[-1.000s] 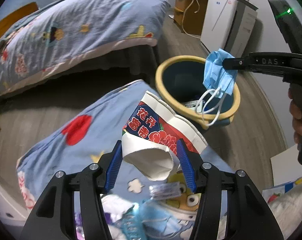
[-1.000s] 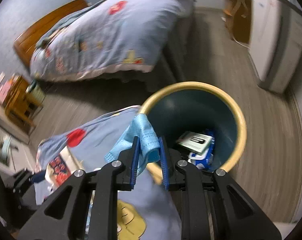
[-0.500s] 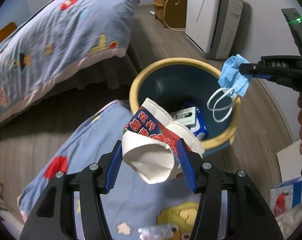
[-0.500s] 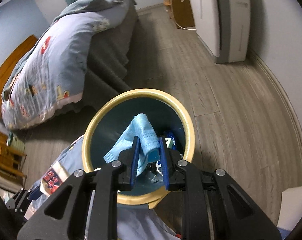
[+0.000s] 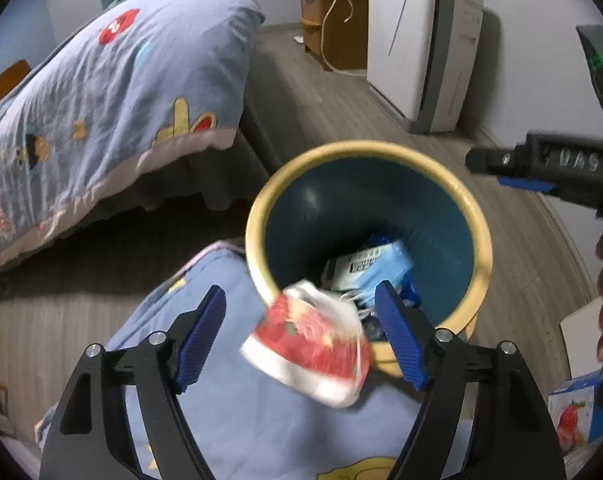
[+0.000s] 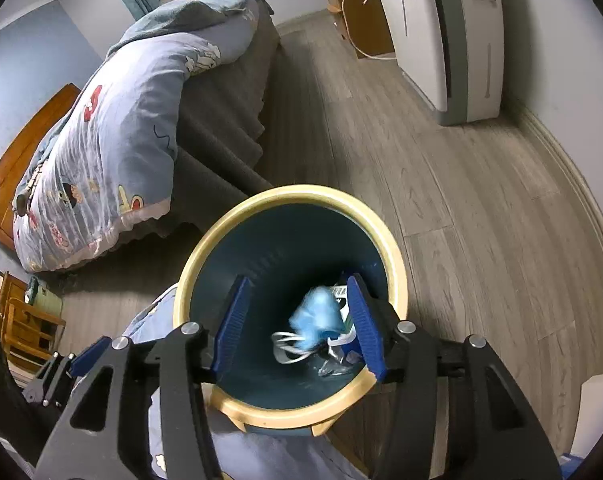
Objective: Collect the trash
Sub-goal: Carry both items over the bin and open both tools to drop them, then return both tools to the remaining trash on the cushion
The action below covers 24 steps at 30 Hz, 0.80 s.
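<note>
Crushed red-and-white paper cup sits blurred between the left gripper fingers, touching neither, at the near rim of the trash bin. Left jaws wide apart. Blue face mask, also blurred, is inside the bin with its white loops trailing, on top of other packaging at the bottom. Right gripper over the bin mouth, jaws apart, nothing held. Bin stands on wood floor beside the bed; blue patterned quilt against its near side.

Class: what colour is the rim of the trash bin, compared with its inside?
The trash bin has a pale yellow rim and dark teal inside, clearest in the right wrist view.
</note>
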Available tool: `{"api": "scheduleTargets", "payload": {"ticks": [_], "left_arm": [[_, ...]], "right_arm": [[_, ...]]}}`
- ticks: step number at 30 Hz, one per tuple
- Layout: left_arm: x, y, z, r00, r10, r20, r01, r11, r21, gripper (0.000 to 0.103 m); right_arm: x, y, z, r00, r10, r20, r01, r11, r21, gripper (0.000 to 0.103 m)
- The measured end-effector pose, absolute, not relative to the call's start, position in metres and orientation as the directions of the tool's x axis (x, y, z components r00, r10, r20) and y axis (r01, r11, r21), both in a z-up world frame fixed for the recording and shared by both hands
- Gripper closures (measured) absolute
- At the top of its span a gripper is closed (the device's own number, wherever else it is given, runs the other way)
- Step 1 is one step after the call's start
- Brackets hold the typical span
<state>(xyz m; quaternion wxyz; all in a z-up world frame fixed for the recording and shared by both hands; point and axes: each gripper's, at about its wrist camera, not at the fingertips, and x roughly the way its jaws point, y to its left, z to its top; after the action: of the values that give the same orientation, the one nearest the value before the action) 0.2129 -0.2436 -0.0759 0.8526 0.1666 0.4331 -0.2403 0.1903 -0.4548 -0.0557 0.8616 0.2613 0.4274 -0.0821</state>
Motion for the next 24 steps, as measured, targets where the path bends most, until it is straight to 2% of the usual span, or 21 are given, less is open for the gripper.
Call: {"api": "scheduleTargets", "payload": {"ticks": [7,11,14,16,24], "left_arm": [[0.204,-0.235,-0.114,0.427,-0.232,-0.874,0.559,0.827,0.053,0.024],[0.202,-0.235,-0.14,0.329,-0.224,-0.917,0.55,0.835,-0.007,0.024],[0.199,-0.236,-0.149,0.308,-0.234,-0.922,0.561,0.828,-0.022,0.024],[0.198,-0.238,-0.151,0.295,-0.244,-0.924,0.569,0.822,-0.036,0.032],[0.203,-0.247,-0.132,0.348,-0.316,-0.883,0.594,0.803,-0.053,0.032]], "right_arm": [[0.19,-0.452,-0.053,0.617,0.085,-0.782,0.364,0.851,0.38,0.049],[0.189,-0.452,-0.053,0.616,0.084,-0.784,0.366,0.85,0.378,0.049],[0.191,-0.452,-0.054,0.612,0.082,-0.786,0.366,0.852,0.374,0.049],[0.191,-0.453,-0.055,0.612,0.083,-0.787,0.37,0.849,0.377,0.049],[0.191,-0.454,-0.055,0.613,0.082,-0.786,0.374,0.846,0.379,0.049]]}}
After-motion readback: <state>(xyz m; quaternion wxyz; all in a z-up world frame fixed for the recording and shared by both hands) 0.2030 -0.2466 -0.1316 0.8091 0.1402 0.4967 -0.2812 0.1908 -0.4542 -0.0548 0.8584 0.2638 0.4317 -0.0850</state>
